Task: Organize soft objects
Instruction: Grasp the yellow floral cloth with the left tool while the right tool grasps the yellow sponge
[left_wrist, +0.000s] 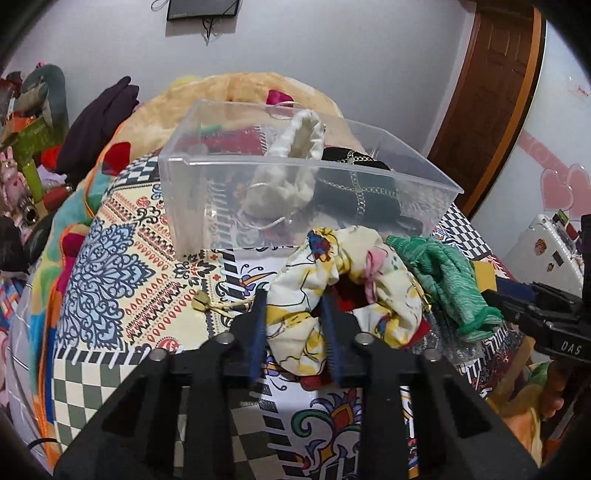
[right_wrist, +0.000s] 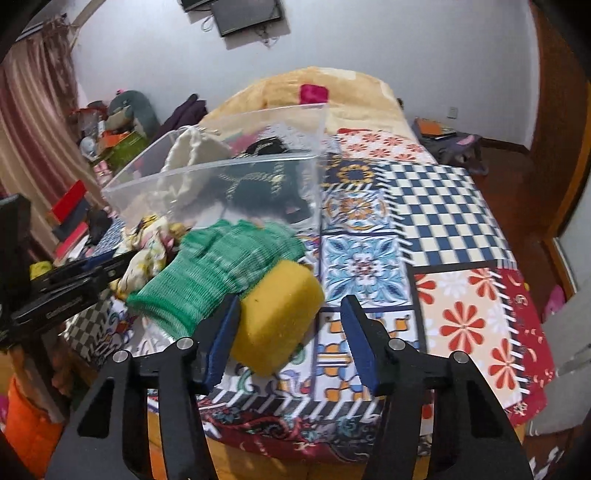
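Left claw (left_wrist: 293, 314): clamped on a floral cotton pouch (left_wrist: 332, 280), soft and crumpled, lying on the bed's patchwork cover (right_wrist: 436, 206). Right claw (right_wrist: 291, 332): jaws spread apart around a porous yellow sponge block (right_wrist: 277, 314). A ribbed green knit glove (right_wrist: 221, 273) touches the sponge. Behind stands a clear rigid plastic bin (left_wrist: 207, 184) holding a cream drawstring bag (left_wrist: 295, 162).

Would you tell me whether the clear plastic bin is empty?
Not empty: the clear bin already holds a cream pouch and a dark chain-trimmed bag.
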